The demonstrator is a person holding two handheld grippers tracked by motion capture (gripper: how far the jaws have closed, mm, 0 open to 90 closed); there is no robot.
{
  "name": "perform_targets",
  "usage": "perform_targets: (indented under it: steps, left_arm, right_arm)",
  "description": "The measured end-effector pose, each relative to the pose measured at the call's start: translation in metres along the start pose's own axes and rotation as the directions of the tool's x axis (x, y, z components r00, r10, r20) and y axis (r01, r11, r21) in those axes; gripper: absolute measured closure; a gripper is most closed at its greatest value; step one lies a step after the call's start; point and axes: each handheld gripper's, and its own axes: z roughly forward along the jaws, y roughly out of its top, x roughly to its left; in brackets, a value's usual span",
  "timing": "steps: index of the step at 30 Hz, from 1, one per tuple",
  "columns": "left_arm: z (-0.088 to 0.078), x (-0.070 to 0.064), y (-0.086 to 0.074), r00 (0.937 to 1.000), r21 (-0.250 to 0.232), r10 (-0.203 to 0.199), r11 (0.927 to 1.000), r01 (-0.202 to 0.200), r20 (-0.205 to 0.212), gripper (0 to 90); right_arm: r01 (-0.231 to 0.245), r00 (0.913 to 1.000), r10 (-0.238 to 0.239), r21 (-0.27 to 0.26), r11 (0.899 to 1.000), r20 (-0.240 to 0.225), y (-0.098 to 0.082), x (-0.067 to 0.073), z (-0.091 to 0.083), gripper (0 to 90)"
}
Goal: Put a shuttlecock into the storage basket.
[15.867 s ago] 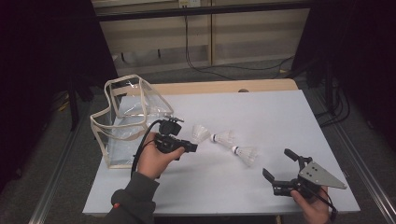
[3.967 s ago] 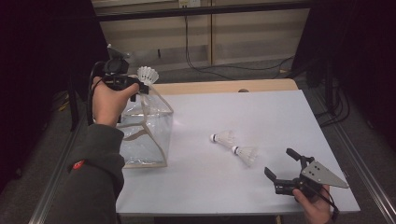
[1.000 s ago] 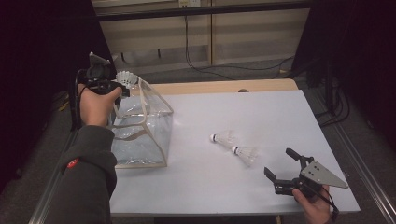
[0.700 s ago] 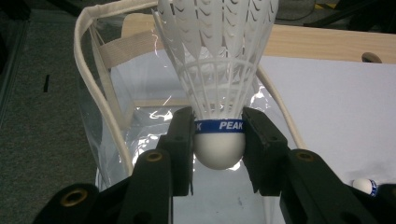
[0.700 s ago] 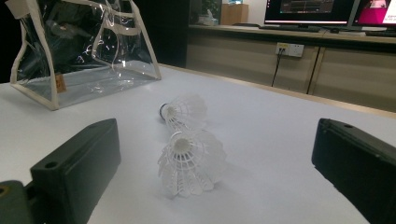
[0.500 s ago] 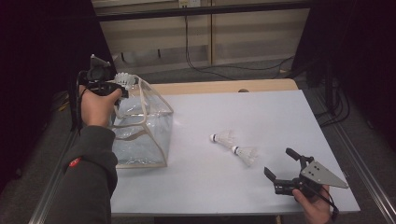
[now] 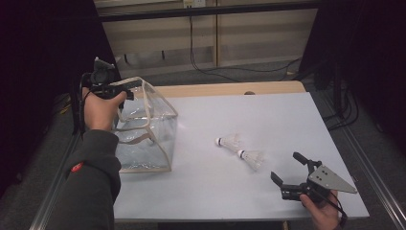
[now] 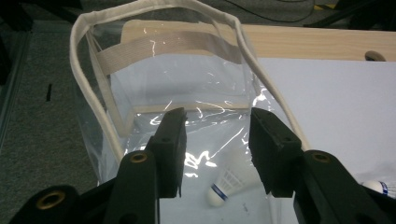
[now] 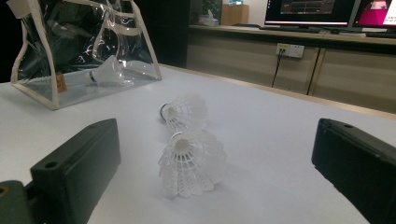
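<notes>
Dropped from the left gripper (image 7: 125, 89), whose jaws have just been opening and now stand apart and empty above the clear bag (image 7: 153, 125), a shuttlecock (image 8: 226, 186) lies inside; right gripper (image 7: 287, 172) rests spread near two shuttlecocks (image 7: 242, 151).

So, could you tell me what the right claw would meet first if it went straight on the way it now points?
Most likely the nearer shuttlecock, which lies on the table between the open right claw's jaws and ahead of them. A second shuttlecock lies just behind it; the exact depth is hard to judge.
</notes>
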Motion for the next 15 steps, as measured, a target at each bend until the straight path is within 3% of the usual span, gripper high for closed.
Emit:
perform_targets:
  steps: [15]
  left_arm:
    - [-0.015, -0.013, 0.005, 0.9953, 0.014, 0.034, 0.9993, -0.035, 0.091, 49.4]
  right_arm:
    - [0.002, 1.0000, -0.002, 0.001, 1.000, 0.002, 0.000, 0.000, 0.000, 1.2]
